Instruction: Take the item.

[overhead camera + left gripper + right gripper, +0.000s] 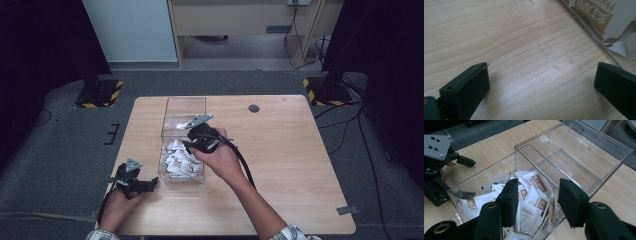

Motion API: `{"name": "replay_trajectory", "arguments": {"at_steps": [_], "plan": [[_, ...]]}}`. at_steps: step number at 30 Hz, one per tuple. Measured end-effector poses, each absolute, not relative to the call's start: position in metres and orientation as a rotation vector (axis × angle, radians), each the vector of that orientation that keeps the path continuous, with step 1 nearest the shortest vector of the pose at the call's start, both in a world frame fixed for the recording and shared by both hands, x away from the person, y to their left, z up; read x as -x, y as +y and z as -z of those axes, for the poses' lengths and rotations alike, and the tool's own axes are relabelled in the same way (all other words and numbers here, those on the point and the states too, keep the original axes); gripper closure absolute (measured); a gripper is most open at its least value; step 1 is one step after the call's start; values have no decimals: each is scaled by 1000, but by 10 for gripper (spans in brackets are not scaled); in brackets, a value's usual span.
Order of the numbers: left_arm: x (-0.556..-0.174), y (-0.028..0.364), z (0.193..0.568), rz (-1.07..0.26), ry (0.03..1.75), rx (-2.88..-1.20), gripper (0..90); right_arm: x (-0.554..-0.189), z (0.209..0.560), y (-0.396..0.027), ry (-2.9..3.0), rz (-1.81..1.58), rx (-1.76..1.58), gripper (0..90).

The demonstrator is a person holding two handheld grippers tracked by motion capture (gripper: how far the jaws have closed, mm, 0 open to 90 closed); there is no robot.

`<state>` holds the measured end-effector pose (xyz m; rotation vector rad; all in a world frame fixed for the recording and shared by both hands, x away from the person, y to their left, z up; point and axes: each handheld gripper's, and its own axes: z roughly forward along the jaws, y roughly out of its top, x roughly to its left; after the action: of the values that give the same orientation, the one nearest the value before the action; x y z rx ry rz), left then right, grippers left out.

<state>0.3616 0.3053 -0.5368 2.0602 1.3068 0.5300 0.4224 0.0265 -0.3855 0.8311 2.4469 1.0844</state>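
I had the table [280,150] mostly bare: its whole right half lay open, and the far strip behind the box [186,107] carried just a small dark round cap [254,108]. The box, clear plastic and open-topped, stood left of centre, its near wall well back from the table's near edge. My left hand-held gripper [150,183] rested low at the near-left corner, close to the table's left edge and just beside the box's near-left corner; in its own view its jaws stood wide apart over bare wood, the box wall at the upper right. My right hand-held gripper [190,145] hung over the box's near half, its jaws parted with nothing between them. Inside the box, the sachets [534,195], white with brown print, were heaped loosely in the near half; the far half showed a bare floor. The left hand-held gripper also showed beyond the box in the right gripper view.
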Motion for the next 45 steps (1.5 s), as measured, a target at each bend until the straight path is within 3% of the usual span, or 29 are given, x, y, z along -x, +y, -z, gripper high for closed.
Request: {"name": "replay_trajectory", "arguments": {"at_steps": [15,45], "plan": [[-362,305,537,-530,1306,-2061,0,-416,396,34,2502,-1090,-797,649],[-362,305,537,-530,1306,-2061,0,-416,442,41,2577,-1000,-818,747]]}}
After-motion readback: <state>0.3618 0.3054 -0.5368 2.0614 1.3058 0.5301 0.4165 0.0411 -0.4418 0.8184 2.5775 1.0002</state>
